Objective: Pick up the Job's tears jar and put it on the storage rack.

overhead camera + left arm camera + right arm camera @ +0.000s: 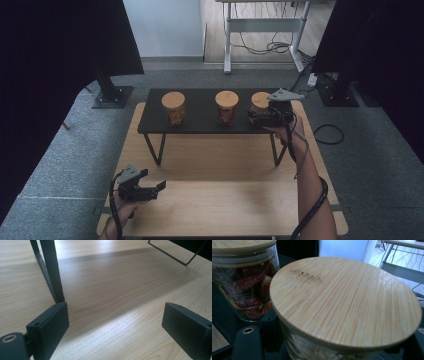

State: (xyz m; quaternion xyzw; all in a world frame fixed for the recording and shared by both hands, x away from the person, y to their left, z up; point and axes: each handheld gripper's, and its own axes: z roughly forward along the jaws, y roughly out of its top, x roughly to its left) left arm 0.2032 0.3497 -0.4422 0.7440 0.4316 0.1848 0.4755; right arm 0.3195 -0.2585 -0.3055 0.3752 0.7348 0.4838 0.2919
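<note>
From the high view, your right gripper (259, 118) sits at the right-hand jar (260, 102) on the black shelf (200, 122), its jaws on either side of the glass below the wooden lid. That jar stands at the shelf's right end, with the middle jar (226, 107) beside it and a third jar (174, 107) further left. Your left gripper (159, 187) rests on the wooden table (225, 200) in front of the shelf, near its left leg.

In the left gripper view, your jaws stand wide apart with nothing between them, just bare table.

In the right gripper view, the lid (347, 300) looms close; both jaws flank the jar beneath it, and whether the pads press the glass you cannot tell.
</note>
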